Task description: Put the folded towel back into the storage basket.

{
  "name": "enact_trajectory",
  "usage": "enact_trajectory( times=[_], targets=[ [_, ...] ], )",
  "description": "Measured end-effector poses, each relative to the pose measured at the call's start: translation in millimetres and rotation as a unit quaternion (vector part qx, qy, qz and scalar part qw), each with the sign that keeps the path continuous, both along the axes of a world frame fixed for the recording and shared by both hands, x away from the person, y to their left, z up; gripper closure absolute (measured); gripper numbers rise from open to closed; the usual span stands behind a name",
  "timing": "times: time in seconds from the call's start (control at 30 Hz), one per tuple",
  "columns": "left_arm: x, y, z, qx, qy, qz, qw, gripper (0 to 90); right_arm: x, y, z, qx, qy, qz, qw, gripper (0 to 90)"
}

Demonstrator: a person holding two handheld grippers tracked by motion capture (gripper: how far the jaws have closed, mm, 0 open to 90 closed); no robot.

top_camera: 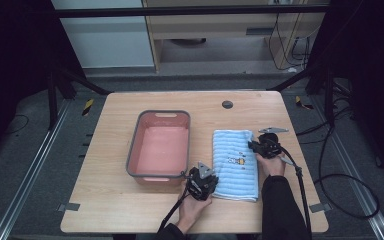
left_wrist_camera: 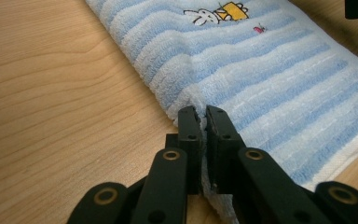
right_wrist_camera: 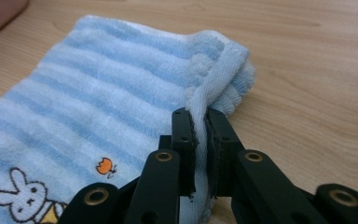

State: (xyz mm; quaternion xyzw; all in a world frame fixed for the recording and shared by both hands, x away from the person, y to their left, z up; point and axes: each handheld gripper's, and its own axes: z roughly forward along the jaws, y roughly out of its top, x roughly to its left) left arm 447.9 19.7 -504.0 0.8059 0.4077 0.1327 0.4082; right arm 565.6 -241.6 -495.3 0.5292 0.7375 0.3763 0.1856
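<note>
The left gripper (left_wrist_camera: 203, 114) pinches the folded blue striped towel (top_camera: 236, 162) at its 7 o'clock corner. The right gripper (right_wrist_camera: 200, 116) pinches its 2 o'clock edge. The towel lies flat on the wooden table (top_camera: 115, 200), beside a pink basin (top_camera: 139, 145) at 9 o'clock.

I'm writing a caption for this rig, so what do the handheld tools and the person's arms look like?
Both are black two-jaw tools: the left tool and right tool each carry a grey three-cornered plate on top and trail a black cable. Up close the jaws show brass-coloured rivets on black links. The right forearm wears a dark sleeve.
</note>
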Motion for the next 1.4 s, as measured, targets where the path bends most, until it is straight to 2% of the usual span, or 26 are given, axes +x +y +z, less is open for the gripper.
enact_trajectory(
  times=[0.17,0.27,0.37,0.4,0.47,0.53,0.63,0.67,0.7,0.73,0.8,0.97,1.1,1.4],
  targets=[
    [-1.5,2.5,4.0,-0.006,-0.005,-0.004,1.0000,86.2,-3.9,-0.8,8.7,0.008,-0.017,0.006,0.9998,83.8],
    [-4.8,5.2,11.8,-0.014,-0.014,-0.010,0.9998,86.4,-9.8,-0.6,20.8,0.015,-0.033,0.010,0.9993,83.9],
    [-7.2,8.5,23.2,-0.020,-0.026,-0.016,0.9993,86.5,-13.0,-1.0,27.8,0.020,-0.040,0.012,0.9989,84.0],
    [-8.0,9.5,27.4,-0.022,-0.028,-0.018,0.9992,86.5,-16.2,-1.7,35.7,0.025,-0.046,0.010,0.9986,83.9],
    [-10.7,13.1,40.1,-0.027,-0.040,-0.025,0.9985,86.5,-20.2,-0.6,45.5,0.019,-0.057,0.013,0.9981,84.0],
    [-11.9,14.6,44.3,-0.029,-0.044,-0.027,0.9983,86.5,-24.5,1.2,54.6,0.010,-0.071,0.019,0.9972,83.9],
    [-15.6,18.9,56.8,-0.033,-0.054,-0.036,0.9973,86.5,-28.7,2.4,63.2,0.009,-0.081,0.021,0.9964,84.0],
    [-17.6,22.9,65.0,-0.039,-0.060,-0.040,0.9966,86.4,-31.5,3.2,71.2,0.010,-0.089,0.020,0.9958,84.0],
    [-17.6,22.9,65.0,-0.039,-0.060,-0.040,0.9966,86.5,-32.6,3.7,75.2,0.014,-0.091,0.019,0.9956,84.0],
    [-19.7,26.8,73.1,-0.042,-0.067,-0.040,0.9961,86.4,-33.4,4.5,79.2,0.015,-0.094,0.021,0.9952,84.0],
    [-20.0,29.2,77.2,-0.040,-0.071,-0.042,0.9958,86.5,-34.3,6.1,83.4,0.015,-0.097,0.021,0.9949,83.9],
    [-19.4,42.7,95.4,-0.041,-0.084,-0.038,0.9949,86.4,-36.5,18.5,104.1,0.011,-0.115,0.029,0.9929,84.0],
    [-19.0,53.2,104.1,-0.043,-0.095,-0.032,0.9941,86.5,-33.9,30.1,121.9,0.006,-0.127,0.036,0.9912,84.0],
    [-19.3,77.0,121.3,-0.050,-0.112,-0.019,0.9923,86.4,-28.4,57.8,144.7,-0.002,-0.142,0.048,0.9888,84.0]
  ],
)
